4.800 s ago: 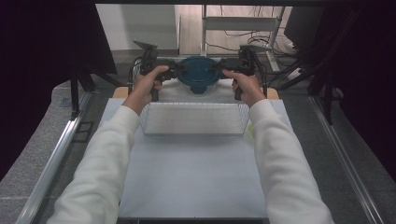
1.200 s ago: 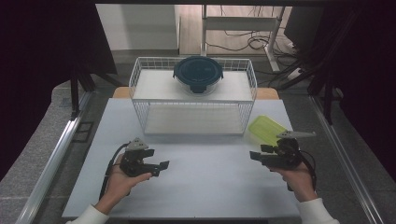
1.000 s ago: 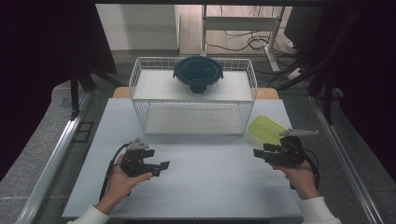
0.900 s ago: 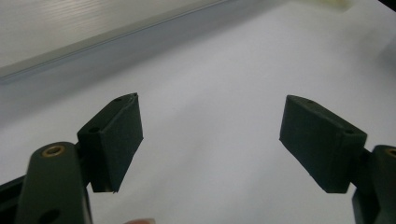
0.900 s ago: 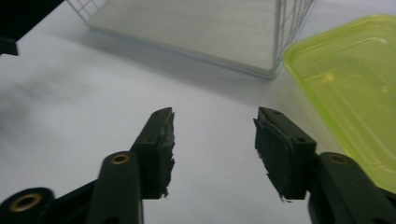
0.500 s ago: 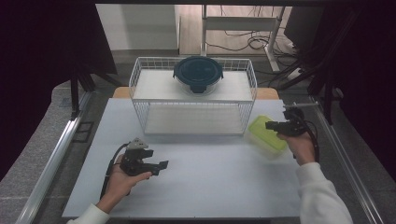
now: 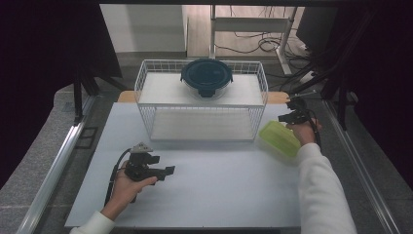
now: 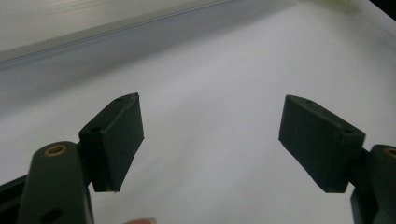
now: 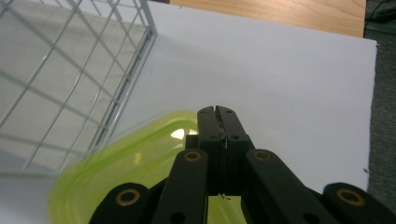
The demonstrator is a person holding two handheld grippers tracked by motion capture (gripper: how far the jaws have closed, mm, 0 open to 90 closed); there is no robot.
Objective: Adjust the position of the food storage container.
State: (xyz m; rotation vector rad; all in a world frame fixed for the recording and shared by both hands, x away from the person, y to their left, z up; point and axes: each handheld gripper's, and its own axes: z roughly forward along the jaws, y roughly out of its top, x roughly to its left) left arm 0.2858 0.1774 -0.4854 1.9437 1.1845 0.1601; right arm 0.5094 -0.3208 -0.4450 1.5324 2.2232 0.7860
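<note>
Your right tool point(image 7: 290, 115) sits at about three o'clock on the white tabletop point(image 7: 209, 195), near its right edge, with your hand just beyond the far corner of the green lid point(image 7: 279, 138). Its jaws have just been closing and now stand pressed together with nothing between them; in the right gripper view the joined tips point(image 9: 217, 122) hang over the far edge of the green lid point(image 9: 135, 163), which lies flat on the tabletop. I cannot tell whether the tips touch it. The lid rests just beside the right front corner of the white wire basket point(image 7: 202, 105), at roughly four o'clock from it, and the basket's mesh wall point(image 9: 70, 79) rises at ten o'clock in the right gripper view. Your left tool point(image 7: 164, 171) is at about seven o'clock on the tabletop, well apart from the lid and the basket, pointing toward three o'clock. Its jaws stand wide apart, and in the left gripper view the two black pads point(image 8: 119, 137) frame bare white tabletop point(image 8: 210, 130) with nothing between them. The dark blue round container point(image 7: 206, 76) sits in the basket at twelve o'clock, against its far rim.
</note>
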